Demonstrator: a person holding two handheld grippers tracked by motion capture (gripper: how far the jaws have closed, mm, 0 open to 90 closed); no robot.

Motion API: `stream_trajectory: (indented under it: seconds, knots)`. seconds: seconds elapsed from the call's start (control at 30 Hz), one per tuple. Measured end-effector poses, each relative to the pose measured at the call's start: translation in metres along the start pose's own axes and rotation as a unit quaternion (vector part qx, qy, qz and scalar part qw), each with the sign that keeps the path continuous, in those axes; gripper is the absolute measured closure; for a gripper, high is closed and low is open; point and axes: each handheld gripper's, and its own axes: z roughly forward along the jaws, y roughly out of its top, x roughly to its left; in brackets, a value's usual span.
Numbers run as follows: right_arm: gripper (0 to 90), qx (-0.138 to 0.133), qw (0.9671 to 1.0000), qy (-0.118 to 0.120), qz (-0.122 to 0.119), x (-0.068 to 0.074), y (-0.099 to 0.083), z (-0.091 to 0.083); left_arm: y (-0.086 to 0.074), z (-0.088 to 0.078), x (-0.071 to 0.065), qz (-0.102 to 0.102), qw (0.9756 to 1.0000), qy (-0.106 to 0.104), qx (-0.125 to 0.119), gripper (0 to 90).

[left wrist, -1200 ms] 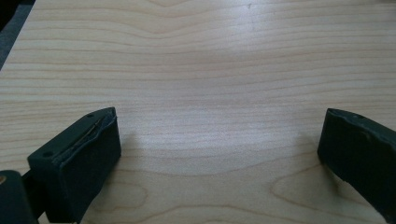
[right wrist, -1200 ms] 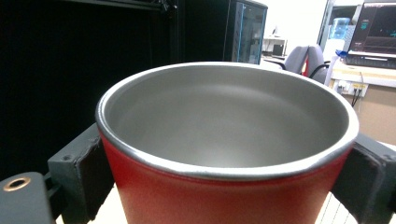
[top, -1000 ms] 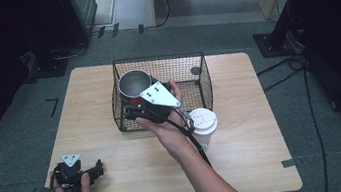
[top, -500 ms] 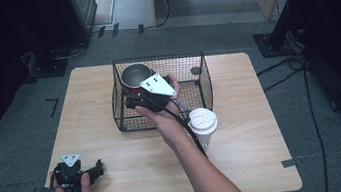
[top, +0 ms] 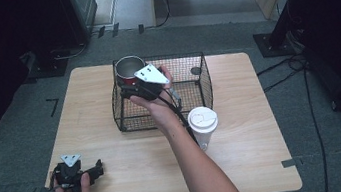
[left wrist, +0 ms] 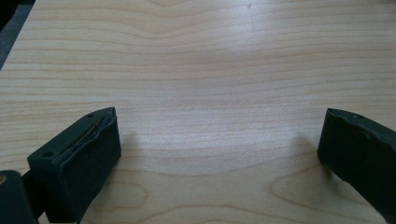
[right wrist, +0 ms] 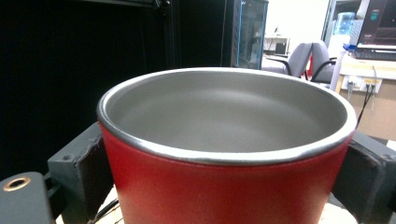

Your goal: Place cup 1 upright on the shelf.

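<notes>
A: The red cup (top: 128,70) is pinched between the right gripper (top: 129,87) pads, above the wire basket's (top: 204,83) far-left corner.

B: A rim could be clipped and the cup tilted. The left gripper (top: 95,168) rests spread wide near the desk's (top: 247,156) near-left corner.

The wire basket (top: 193,93) stands on the far half of the desk (top: 267,153), its mesh walls blocking any level approach; entry is from above. Its 10 o'clock corner is taken up by the red cup (top: 128,67), clamped in the right tool (top: 129,84). A lidded paper cup (top: 203,124) stands just off the basket's 5 o'clock corner. Bare desk lies open ahead of the wide-open left tool (top: 99,167) and along the whole near edge.
</notes>
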Motion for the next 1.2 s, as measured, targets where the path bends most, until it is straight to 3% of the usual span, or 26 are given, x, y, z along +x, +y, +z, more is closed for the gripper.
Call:
stream_trajectory:
  seconds: [0.2,0.37,0.5,0.63,0.7,0.77,0.9,1.2]
  knots:
    - [7.4,0.007,0.9999,0.006,-0.012,-0.004,-0.005,0.017,0.0,0.0,0.0,0.0,1.0,0.0,0.001,0.1]
    - [7.4,0.023,0.9997,0.008,0.003,-0.007,-0.014,0.029,0.0,0.0,0.0,0.001,1.0,0.0,0.001,0.1]
    - [7.4,0.041,0.9992,-0.001,-0.002,-0.01,-0.024,0.035,0.0,0.0,0.0,0.001,1.0,-0.001,0.0,0.1]
    - [7.4,0.055,0.9984,-0.011,0.011,-0.013,-0.031,0.039,0.0,0.0,0.0,0.001,1.0,-0.002,0.0,0.1]
    - [7.4,0.066,0.9975,-0.015,0.018,-0.013,-0.034,0.042,0.0,0.0,0.0,0.002,1.0,-0.002,0.001,0.1]
    - [7.3,0.088,0.9958,-0.022,0.012,-0.013,-0.041,0.046,0.0,0.0,0.0,0.002,1.0,-0.002,0.001,0.1]
    - [7.3,0.102,0.9945,-0.024,-0.002,-0.014,-0.048,0.048,0.0,0.0,0.0,0.002,1.0,-0.002,0.0,0.1]
    - [7.2,0.142,0.9897,-0.014,0.014,-0.014,-0.06,0.053,0.0,0.0,0.0,0.003,1.0,-0.002,0.001,0.1]
